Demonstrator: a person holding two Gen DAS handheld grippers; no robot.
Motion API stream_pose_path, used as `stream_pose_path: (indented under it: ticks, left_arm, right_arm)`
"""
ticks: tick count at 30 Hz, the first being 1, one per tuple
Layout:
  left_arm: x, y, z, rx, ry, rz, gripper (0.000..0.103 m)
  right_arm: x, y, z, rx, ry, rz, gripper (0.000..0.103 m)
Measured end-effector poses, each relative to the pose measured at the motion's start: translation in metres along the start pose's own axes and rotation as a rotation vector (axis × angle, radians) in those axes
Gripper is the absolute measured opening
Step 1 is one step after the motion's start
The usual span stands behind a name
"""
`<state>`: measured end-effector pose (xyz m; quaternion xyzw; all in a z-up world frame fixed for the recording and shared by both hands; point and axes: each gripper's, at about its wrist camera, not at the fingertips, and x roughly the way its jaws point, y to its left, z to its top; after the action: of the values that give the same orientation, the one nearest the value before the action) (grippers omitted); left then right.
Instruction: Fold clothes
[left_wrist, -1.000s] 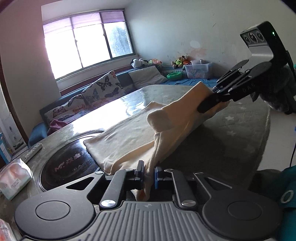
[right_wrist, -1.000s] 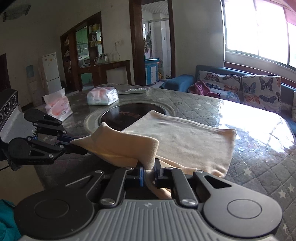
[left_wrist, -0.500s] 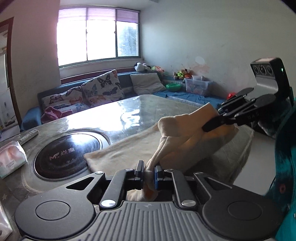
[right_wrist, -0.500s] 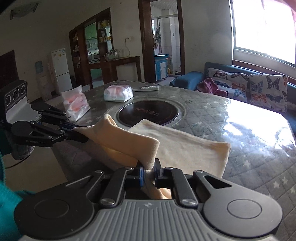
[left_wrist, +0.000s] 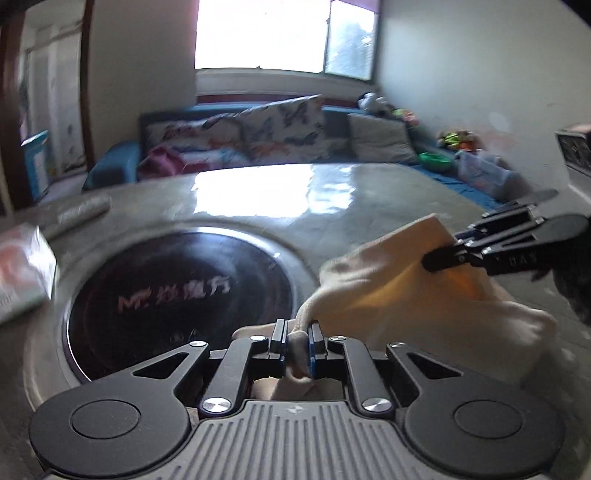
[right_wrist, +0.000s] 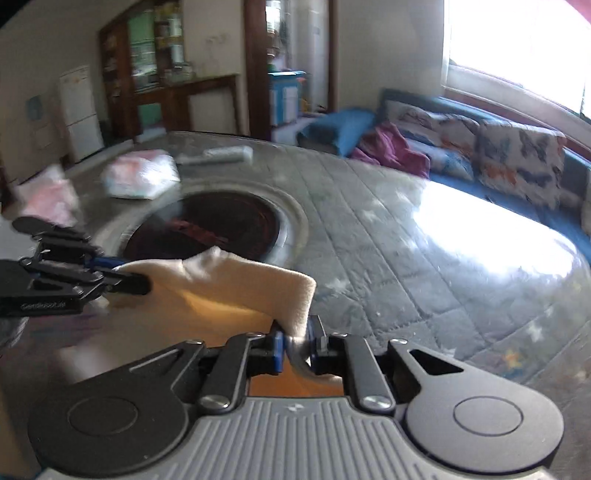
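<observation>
In the left wrist view, the left gripper (left_wrist: 298, 345) at bottom centre is pinched tight on a bunched edge of the cream cloth (left_wrist: 391, 291), which stretches right to the right gripper (left_wrist: 448, 253) above the grey table (left_wrist: 332, 206). In the right wrist view, the right gripper's jaws at bottom centre are opening, cloth still between them; the left gripper (right_wrist: 142, 278) grips its far corner at left.
</observation>
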<state>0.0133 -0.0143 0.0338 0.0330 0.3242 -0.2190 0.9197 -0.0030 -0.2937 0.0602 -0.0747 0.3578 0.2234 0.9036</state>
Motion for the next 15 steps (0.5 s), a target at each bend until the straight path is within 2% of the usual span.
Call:
stream_pose_path:
  ticks: [3,7,10,15]
  left_arm:
    - [0.007,-0.001,-0.004,0.012,0.009,0.039,0.017]
    - [0.007,0.001,-0.002,-0.007,0.009,0.068,0.018]
    - [0.006,0.003,0.000,-0.030,0.006,0.091,0.022]
    - [-0.002,0.007,0.009,-0.090,-0.014,0.131,0.021]
  right_arm:
    - [0.013,-0.004,-0.016,0.028,-0.014,-0.048,0.024]
    - [-0.010,-0.011,-0.035,0.071,-0.065,-0.081,0.027]
    - [-0.029,-0.016,-0.049,0.112,-0.091,-0.099,0.027]
    - [-0.034,-0.030,-0.067,0.179,-0.056,-0.156,0.026]
